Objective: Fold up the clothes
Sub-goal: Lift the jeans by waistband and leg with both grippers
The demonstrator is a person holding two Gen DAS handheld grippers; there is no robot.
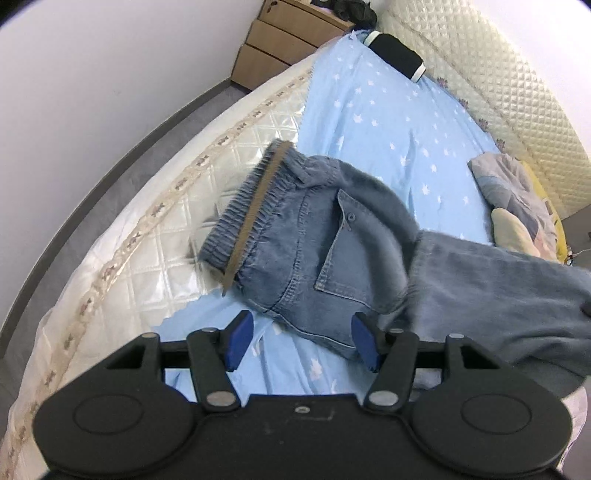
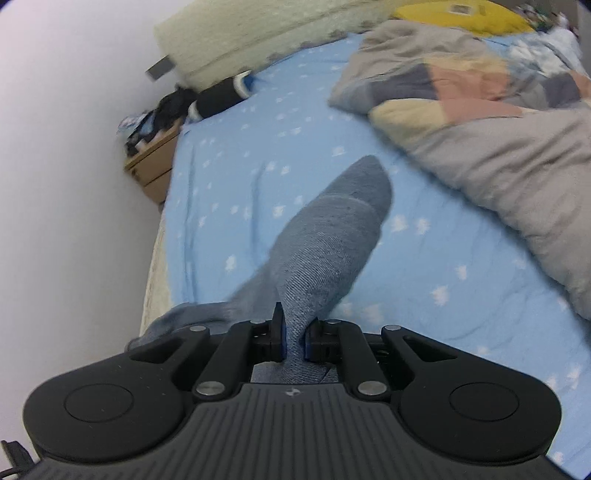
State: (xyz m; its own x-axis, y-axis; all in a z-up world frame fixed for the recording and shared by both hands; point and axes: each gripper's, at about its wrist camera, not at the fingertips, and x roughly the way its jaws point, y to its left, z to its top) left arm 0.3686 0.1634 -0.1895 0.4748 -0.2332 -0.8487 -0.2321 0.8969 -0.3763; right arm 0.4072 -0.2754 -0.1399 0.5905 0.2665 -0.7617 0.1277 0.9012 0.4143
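A pair of blue jeans (image 1: 314,251) lies on the star-printed blue sheet (image 1: 388,122), its elastic waistband toward the mattress edge and a back pocket facing up. One leg rises off to the right of the left wrist view, blurred. My left gripper (image 1: 303,341) hovers above the jeans' near edge, open, with nothing between its blue pads. In the right wrist view my right gripper (image 2: 293,341) is shut on a bunched fold of the jeans (image 2: 332,236), and the denim stretches away from its jaws over the sheet (image 2: 229,177).
A rumpled grey patchwork quilt (image 2: 480,122) covers the bed's right side, with a yellow item (image 2: 461,14) beyond it. A black and white roll (image 1: 397,55) rests by the padded headboard (image 1: 498,74). A wooden drawer unit (image 1: 284,40) stands past the bare quilted mattress (image 1: 147,229).
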